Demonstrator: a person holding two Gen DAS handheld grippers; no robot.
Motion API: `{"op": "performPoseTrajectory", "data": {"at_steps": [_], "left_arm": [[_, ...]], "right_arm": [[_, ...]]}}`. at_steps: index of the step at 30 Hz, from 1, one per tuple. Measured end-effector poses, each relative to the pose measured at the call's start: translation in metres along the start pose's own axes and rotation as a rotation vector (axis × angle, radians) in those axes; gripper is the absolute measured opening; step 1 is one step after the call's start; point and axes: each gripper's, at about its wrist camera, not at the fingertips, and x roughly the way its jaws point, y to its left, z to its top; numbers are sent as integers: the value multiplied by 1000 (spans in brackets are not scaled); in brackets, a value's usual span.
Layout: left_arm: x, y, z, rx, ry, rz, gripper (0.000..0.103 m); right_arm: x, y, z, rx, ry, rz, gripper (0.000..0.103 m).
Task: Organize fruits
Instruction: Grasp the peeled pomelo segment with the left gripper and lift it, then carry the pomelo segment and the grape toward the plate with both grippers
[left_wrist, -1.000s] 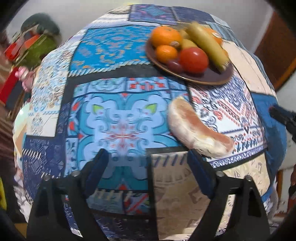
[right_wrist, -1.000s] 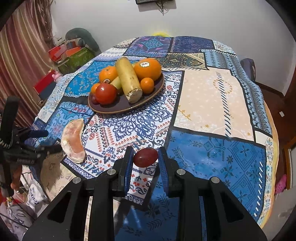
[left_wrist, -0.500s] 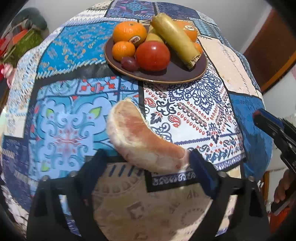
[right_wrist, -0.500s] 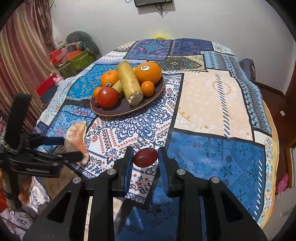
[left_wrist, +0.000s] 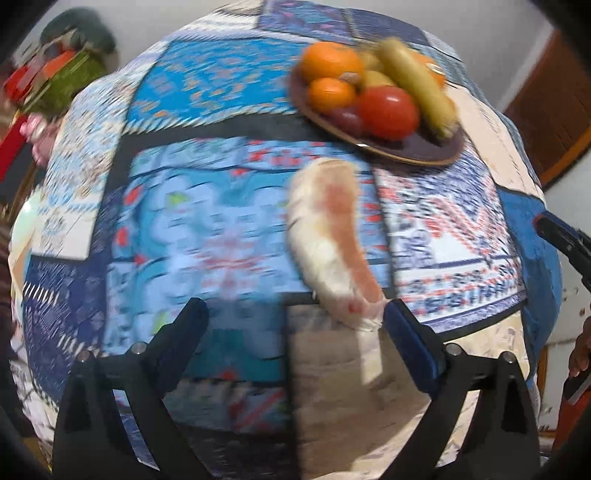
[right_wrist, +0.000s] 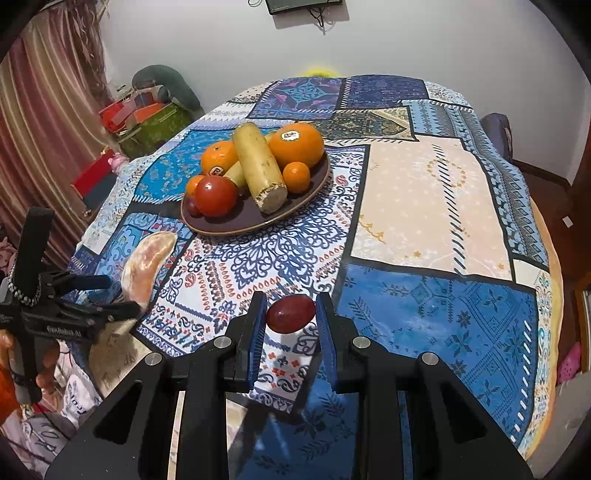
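Patchwork-cloth counter (right_wrist: 424, 206), curtain (right_wrist: 40, 122) behind — right hand-held gripper (right_wrist: 290, 317) clamps grape (right_wrist: 290, 314); left hand-held gripper (left_wrist: 295, 328) spread wide.

This is a room in a home: a round tabletop (right_wrist: 436, 206) under a patchwork cloth carries a brown plate (right_wrist: 236, 221) of fruit. A striped curtain (right_wrist: 40, 122) hangs along one side, with a heap of bags and boxes (right_wrist: 147, 114) on the floor in the corner beside it. A dark screen (right_wrist: 299, 5) with dangling cables is mounted on the plain white wall.
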Motion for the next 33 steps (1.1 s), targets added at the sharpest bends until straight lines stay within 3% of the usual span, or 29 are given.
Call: {"op": "performPoseTrajectory", "data": {"at_steps": [4, 9, 13, 21, 26, 33], "left_arm": [[-9, 6, 0, 10, -5, -39, 95], [-7, -16, 7, 79, -23, -23, 94], [9, -26, 22, 112, -15, -5, 81], [24, -22, 32, 70, -26, -18, 75], [26, -11, 36, 29, -56, 1, 61], [29, -11, 36, 8, -99, 38, 54]], "right_arm": [[2, 5, 2, -10, -1, 7, 25], [5, 6, 3, -10, 4, 9, 25], [5, 8, 3, -10, 7, 11, 25], [13, 11, 8, -8, 16, 29, 25], [18, 15, 11, -14, 18, 36, 25], [20, 15, 14, -14, 18, 41, 25]]}}
